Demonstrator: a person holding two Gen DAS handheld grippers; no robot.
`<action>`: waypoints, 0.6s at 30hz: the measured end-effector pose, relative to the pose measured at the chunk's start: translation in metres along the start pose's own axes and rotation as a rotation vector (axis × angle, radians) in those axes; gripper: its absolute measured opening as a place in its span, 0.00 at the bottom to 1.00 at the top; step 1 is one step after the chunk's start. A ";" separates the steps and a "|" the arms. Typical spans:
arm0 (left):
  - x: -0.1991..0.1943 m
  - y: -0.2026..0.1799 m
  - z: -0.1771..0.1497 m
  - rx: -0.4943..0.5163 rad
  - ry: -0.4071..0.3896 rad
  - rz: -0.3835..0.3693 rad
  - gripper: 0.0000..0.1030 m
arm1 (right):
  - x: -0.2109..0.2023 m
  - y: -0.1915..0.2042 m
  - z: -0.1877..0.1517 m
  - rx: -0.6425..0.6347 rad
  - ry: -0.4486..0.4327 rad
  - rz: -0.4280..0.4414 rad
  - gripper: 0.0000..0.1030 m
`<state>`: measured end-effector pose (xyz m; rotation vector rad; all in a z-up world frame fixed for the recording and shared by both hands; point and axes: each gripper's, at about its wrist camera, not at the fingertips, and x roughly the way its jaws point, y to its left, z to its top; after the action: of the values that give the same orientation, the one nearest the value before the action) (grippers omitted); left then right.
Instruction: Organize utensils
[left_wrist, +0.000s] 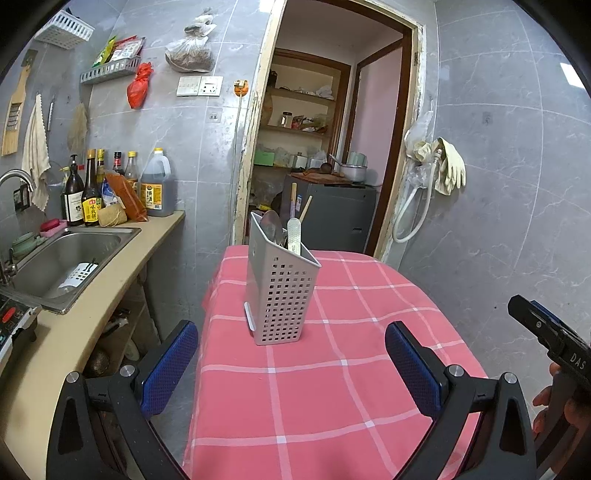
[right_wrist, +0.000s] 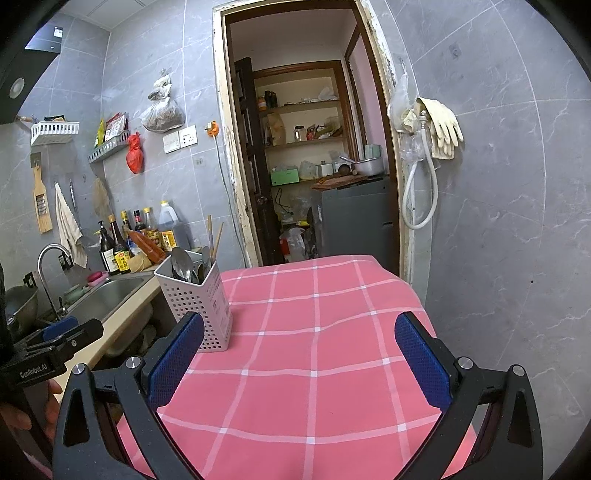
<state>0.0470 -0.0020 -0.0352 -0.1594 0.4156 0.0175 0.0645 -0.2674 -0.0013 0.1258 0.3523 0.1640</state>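
Note:
A grey perforated utensil holder (left_wrist: 281, 295) stands upright on the pink checked tablecloth (left_wrist: 332, 369). It holds a metal spoon (left_wrist: 270, 225), a pale flat utensil (left_wrist: 294, 236) and wooden chopsticks (left_wrist: 305, 208). My left gripper (left_wrist: 291, 363) is open and empty, held back from the holder with the holder ahead between its fingers. In the right wrist view the holder (right_wrist: 195, 302) stands at the table's left edge, just beyond the left finger (right_wrist: 177, 362). My right gripper (right_wrist: 301, 363) is open and empty over the tablecloth (right_wrist: 314, 350).
A counter with a steel sink (left_wrist: 62, 262) and several sauce bottles (left_wrist: 92, 192) runs along the left of the table. An open doorway (left_wrist: 325, 147) with shelves and a grey cabinet (left_wrist: 332, 210) lies behind. Rubber gloves (left_wrist: 448, 166) hang on the right wall.

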 end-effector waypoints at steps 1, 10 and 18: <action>0.000 0.000 0.000 0.000 -0.001 0.001 0.99 | 0.000 0.000 0.000 -0.001 -0.001 0.000 0.99; 0.000 -0.001 0.000 0.001 0.001 0.001 0.99 | 0.000 0.000 0.000 0.002 0.000 0.000 0.99; 0.002 0.000 0.001 0.003 -0.001 -0.002 0.99 | -0.001 0.000 0.000 0.003 0.001 0.000 0.99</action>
<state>0.0489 -0.0019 -0.0353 -0.1569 0.4140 0.0155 0.0638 -0.2678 -0.0008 0.1286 0.3539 0.1633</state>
